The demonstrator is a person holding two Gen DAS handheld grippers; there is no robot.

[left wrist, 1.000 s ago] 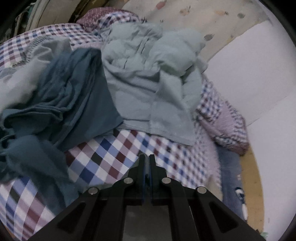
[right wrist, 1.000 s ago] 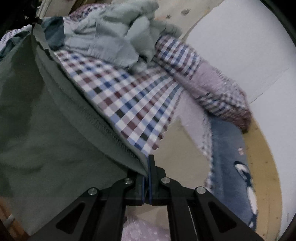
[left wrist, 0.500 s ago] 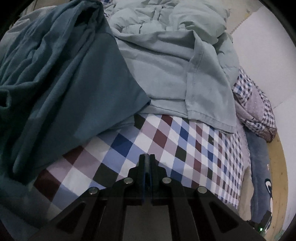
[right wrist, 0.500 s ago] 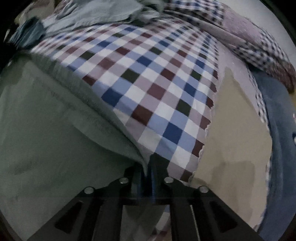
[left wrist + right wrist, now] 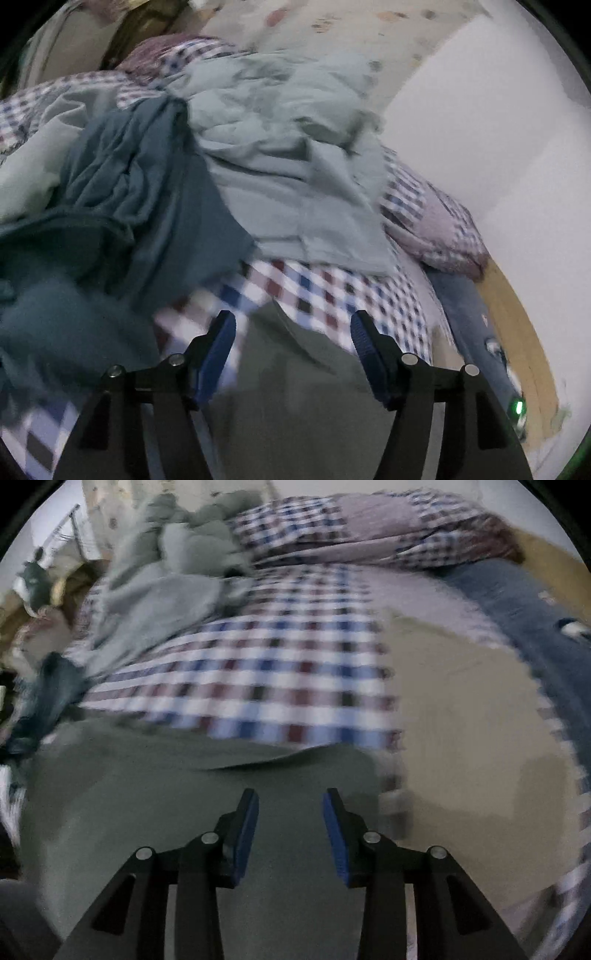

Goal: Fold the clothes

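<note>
Left claw spread wide, right claw parted, both low over grey-green garment, gripping nothing.

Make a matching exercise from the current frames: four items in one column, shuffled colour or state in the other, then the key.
Items
1. left gripper
2. garment under the right gripper
3. bedsheet
4. crumpled garment left of the left gripper

Descriptions
A. checked in blue, dark red and white
B. dark teal, bunched in folds
C. open, blue pads wide apart
D. olive green, lying flat

Pairs: 1-C, 2-D, 3-A, 4-B

The right gripper is also open, above the olive garment.
</note>
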